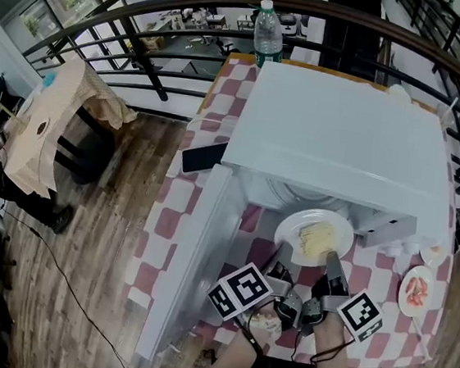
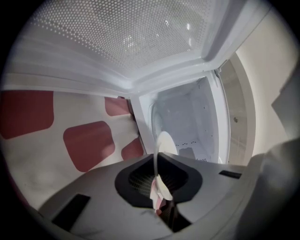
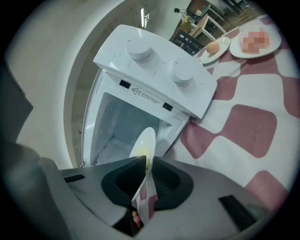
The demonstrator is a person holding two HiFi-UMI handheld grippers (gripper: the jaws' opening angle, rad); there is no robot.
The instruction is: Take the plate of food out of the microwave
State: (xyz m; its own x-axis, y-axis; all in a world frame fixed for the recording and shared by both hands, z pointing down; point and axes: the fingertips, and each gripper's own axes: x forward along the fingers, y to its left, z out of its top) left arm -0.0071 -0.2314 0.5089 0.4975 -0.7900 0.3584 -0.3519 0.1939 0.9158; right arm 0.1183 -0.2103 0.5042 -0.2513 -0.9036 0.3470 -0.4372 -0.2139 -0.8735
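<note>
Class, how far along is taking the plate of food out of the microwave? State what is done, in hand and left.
Done: the door is open. In hand: the left claw and right claw each pinch the plate at its near rim, and it is partly out of the microwave. Left: pull it clear and likely set it on the table.

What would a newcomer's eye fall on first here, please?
A white plate of yellow food, at the mouth of the open white microwave, is clamped at its near rim by the left hand-held gripper and the right hand-held gripper. A red-and-white checked tablecloth lies beneath.
</note>
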